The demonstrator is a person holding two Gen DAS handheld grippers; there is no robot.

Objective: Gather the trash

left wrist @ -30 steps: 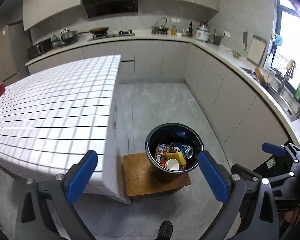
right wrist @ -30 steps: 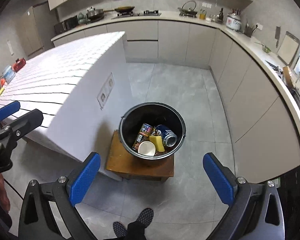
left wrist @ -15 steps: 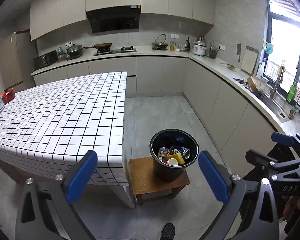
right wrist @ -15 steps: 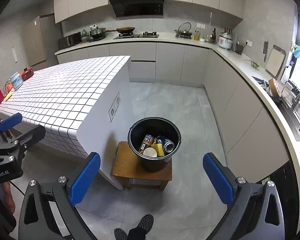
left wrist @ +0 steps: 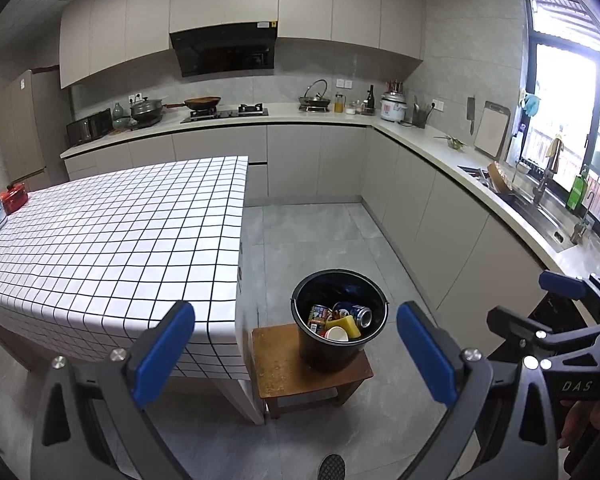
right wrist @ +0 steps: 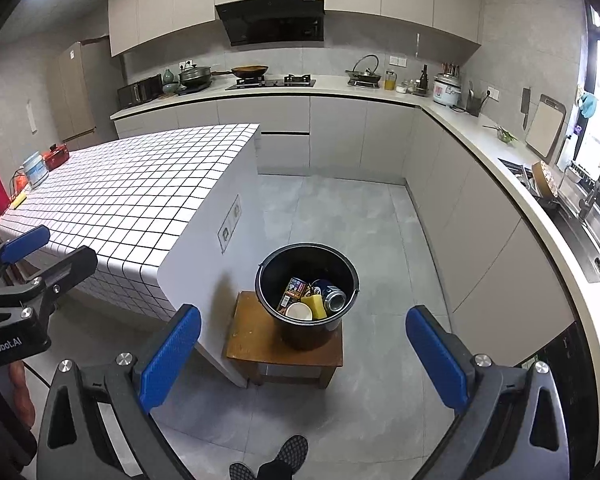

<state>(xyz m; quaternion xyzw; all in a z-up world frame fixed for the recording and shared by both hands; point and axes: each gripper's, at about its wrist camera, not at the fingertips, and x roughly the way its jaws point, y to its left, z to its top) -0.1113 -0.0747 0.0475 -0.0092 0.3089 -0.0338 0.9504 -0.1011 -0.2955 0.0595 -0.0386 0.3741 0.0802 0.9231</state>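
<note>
The left gripper (left wrist: pixel 296 350) and the right gripper (right wrist: pixel 304 354) were both held with fingers spread wide and nothing between them. A black bucket (right wrist: pixel 342 262) was seen at centre frame on a small wooden stool (right wrist: pixel 252 344), just beside the tiled island (right wrist: pixel 140 184). Inside lay a blue can (right wrist: pixel 334 296), a yellow sponge (right wrist: pixel 317 304), a white cup (right wrist: pixel 299 312) and a printed packet (right wrist: pixel 294 290).

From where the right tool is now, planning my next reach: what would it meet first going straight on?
Probably the black bucket on the wooden stool; the right tool points at it, nothing between. Depth is unclear.
</note>
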